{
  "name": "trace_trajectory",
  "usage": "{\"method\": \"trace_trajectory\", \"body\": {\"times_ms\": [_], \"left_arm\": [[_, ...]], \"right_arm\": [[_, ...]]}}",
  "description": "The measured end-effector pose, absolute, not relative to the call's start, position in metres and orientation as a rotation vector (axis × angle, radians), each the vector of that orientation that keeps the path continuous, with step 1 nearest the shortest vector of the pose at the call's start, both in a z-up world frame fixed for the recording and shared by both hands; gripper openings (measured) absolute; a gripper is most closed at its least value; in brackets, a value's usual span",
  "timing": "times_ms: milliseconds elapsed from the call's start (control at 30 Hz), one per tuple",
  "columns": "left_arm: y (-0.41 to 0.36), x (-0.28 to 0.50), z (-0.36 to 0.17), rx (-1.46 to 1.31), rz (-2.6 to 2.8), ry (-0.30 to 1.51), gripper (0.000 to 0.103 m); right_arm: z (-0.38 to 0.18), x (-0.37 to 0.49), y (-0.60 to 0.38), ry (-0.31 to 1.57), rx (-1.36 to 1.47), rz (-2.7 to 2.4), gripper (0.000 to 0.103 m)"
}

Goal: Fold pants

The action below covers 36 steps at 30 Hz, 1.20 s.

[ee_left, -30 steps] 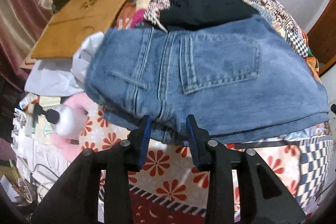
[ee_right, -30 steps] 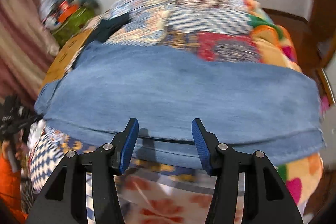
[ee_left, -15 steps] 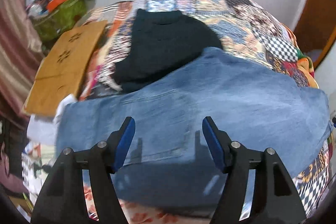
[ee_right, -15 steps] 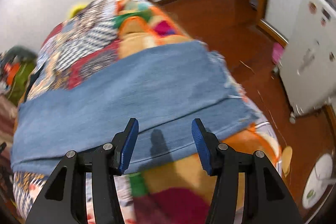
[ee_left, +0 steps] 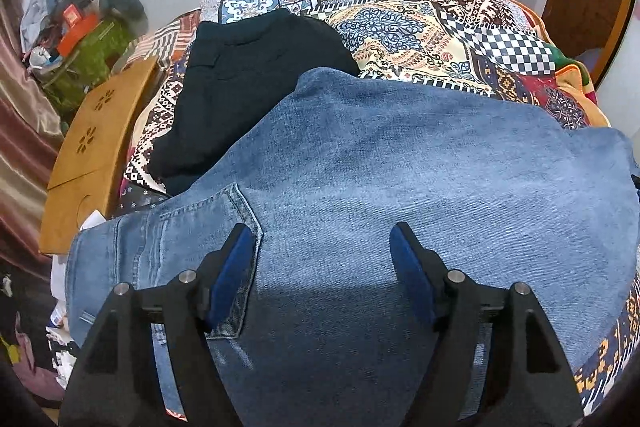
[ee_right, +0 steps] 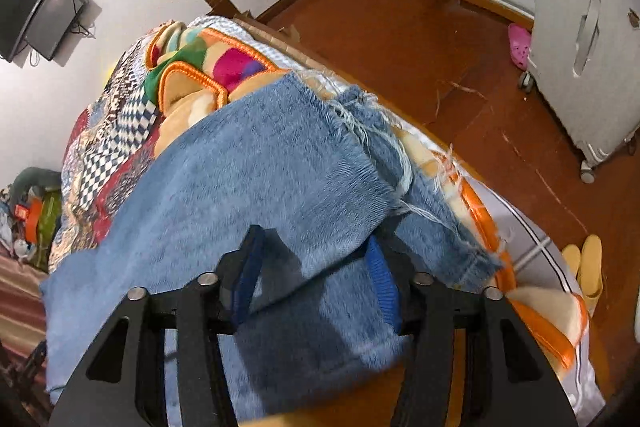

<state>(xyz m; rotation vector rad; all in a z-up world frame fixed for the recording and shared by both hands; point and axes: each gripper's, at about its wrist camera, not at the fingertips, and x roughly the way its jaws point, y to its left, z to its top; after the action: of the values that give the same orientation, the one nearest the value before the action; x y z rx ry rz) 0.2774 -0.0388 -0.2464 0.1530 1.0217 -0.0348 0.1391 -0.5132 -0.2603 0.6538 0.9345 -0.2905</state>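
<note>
In the left wrist view, the left tool (ee_left: pixel 322 263) has just been opening and hangs wide over the jeans (ee_left: pixel 400 187), gripping nothing. The jeans lie on the bed (ee_left: pixel 400 7), long way across it.

In the right wrist view, the right tool (ee_right: pixel 312 267) has just been closing around the frayed leg end (ee_right: pixel 360 131). It might catch only one layer, and the fold would slip.

Blue jeans (ee_left: pixel 400 163) spread flat over a bed with a bright patchwork quilt (ee_left: pixel 420 15). Left gripper (ee_left: pixel 322 245) just above the jeans, jaws wide apart after opening, nothing between them but flat denim below. Back pocket (ee_left: pixel 224 211) by the left-hand finger. Black clothes (ee_left: pixel 248 83) behind the jeans. Wooden board (ee_left: pixel 96 155) off to the left.
</note>
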Motion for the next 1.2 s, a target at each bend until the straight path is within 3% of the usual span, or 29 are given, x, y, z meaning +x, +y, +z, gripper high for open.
{"method": "trace_trajectory", "body": {"times_ms": [33,67,133,533,800,933,1033,1100,1167,1200], "left_arm": [[-0.038,0.277,-0.247,0.144,-0.033,1.024,0.072],[-0.038,0.278,-0.247,0.139,-0.031,1.026,0.072],[-0.038,0.277,-0.247,0.139,-0.025,1.027,0.072],[-0.065,0.257,-0.213,0.157,-0.12,0.99,0.072],[-0.09,0.25,-0.236,0.206,-0.19,1.049,0.072],[-0.085,0.252,-0.238,0.173,-0.191,1.052,0.077],[-0.086,0.255,-0.237,0.187,-0.187,1.054,0.077],[-0.088,0.257,-0.233,0.208,-0.178,1.038,0.077],[-0.09,0.262,-0.228,0.207,-0.181,1.019,0.077],[-0.091,0.265,-0.227,0.205,-0.178,1.014,0.077]], "right_arm": [[-0.259,0.14,-0.511,0.923,0.642,-0.302,0.032],[-0.257,0.14,-0.511,0.91,0.633,-0.307,0.016],[-0.25,0.138,-0.511,0.885,0.634,-0.316,0.007],[-0.155,0.105,-0.513,0.685,0.537,-0.225,0.005],[-0.224,0.107,-0.519,0.838,0.603,-0.285,0.005],[-0.252,0.103,-0.522,0.918,0.645,-0.328,0.008],[-0.241,0.088,-0.526,0.902,0.682,-0.354,0.018],[-0.232,0.083,-0.525,0.907,0.681,-0.36,0.029],[-0.224,0.075,-0.522,0.905,0.667,-0.354,0.051],[-0.221,0.071,-0.519,0.899,0.656,-0.352,0.054]]}}
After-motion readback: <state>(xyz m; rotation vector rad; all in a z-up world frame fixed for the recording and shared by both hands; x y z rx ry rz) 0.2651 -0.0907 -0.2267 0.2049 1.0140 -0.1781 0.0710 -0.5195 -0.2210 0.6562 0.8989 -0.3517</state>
